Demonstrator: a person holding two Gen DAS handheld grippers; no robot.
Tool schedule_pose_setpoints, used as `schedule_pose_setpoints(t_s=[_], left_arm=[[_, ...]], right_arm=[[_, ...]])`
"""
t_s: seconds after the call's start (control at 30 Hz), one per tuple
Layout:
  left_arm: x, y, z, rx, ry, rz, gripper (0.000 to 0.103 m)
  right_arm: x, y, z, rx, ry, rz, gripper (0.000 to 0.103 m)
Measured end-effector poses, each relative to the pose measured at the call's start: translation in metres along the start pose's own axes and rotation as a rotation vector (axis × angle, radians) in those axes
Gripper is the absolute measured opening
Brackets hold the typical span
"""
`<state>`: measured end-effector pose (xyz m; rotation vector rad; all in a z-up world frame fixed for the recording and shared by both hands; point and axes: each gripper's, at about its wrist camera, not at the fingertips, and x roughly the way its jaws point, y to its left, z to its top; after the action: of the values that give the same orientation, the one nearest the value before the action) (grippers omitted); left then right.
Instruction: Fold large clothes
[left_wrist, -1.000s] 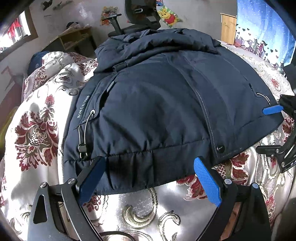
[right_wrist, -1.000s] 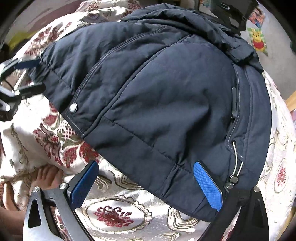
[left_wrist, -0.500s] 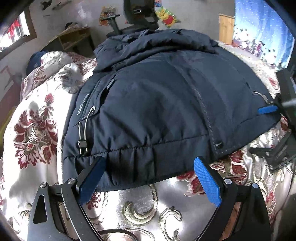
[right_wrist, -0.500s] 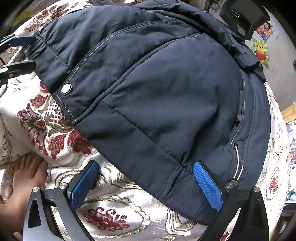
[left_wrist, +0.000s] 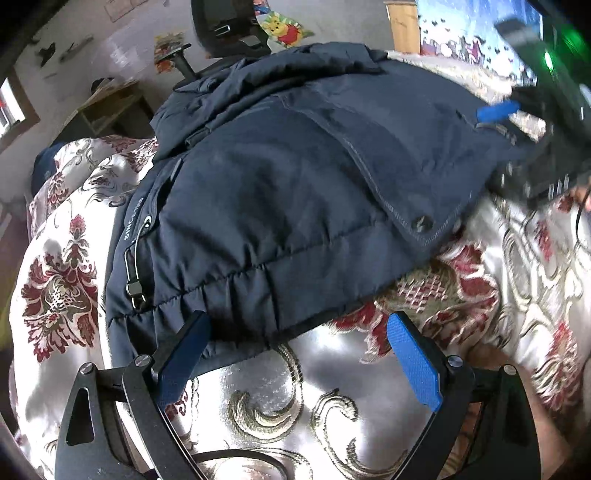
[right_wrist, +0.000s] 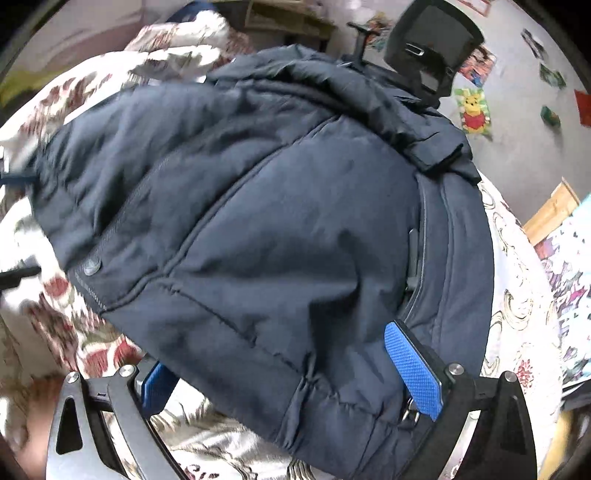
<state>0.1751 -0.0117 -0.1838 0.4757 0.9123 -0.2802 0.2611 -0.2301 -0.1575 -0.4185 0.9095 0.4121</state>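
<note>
In the left wrist view, one dark navy padded jacket (left_wrist: 295, 206) is seen spread on a cream satin bedspread with red floral print (left_wrist: 280, 391); the left gripper (left_wrist: 295, 354) is held wide, its two blue pads at the hem. In the right wrist view, the right gripper (right_wrist: 295, 373) is spread wide around the jacket's (right_wrist: 280, 236) lower corner, one metal snap (right_wrist: 91, 266) showing.

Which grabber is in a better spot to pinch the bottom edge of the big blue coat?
Probably the right gripper: the coat hem already lies between its open fingers. The left gripper is open too, but only its left finger reaches the hem.
</note>
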Motion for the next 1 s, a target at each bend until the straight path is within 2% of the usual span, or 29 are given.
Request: schedule_pose_setpoints(t_s=[0.17,0.4,0.47,0.57,0.7,0.83,0.87,1.0], left_arm=[[0.016,-0.005,0.000,0.042,0.027,0.131,0.094],[0.018,-0.005,0.003,0.068,-0.017,0.266,0.094],[0.016,0.000,0.004,0.052,-0.028,0.274,0.094],[0.014,0.008,0.008,0.009,-0.037,0.258,0.093],[0.012,0.012,0.013,-0.021,-0.037,0.237,0.084],[0.008,0.006,0.016,-0.031,-0.040,0.233,0.079],[0.007,0.003,0.016,-0.035,-0.040,0.231,0.078],[0.004,0.006,0.018,-0.054,-0.048,0.232,0.078]], right_arm=[[-0.005,-0.009,0.018,0.041,-0.036,0.017,0.101],[-0.012,-0.008,0.008,0.023,-0.028,-0.010,0.101],[-0.014,-0.008,0.003,0.020,-0.019,-0.022,0.100],[-0.013,-0.008,-0.003,0.047,0.017,-0.007,0.088],[-0.011,0.000,-0.008,0.054,0.055,0.033,0.058],[-0.013,0.006,-0.007,0.035,0.033,0.019,0.051],[-0.014,0.005,-0.006,0.046,0.024,0.032,0.047],[-0.020,-0.006,-0.003,0.116,-0.032,0.076,0.043]])
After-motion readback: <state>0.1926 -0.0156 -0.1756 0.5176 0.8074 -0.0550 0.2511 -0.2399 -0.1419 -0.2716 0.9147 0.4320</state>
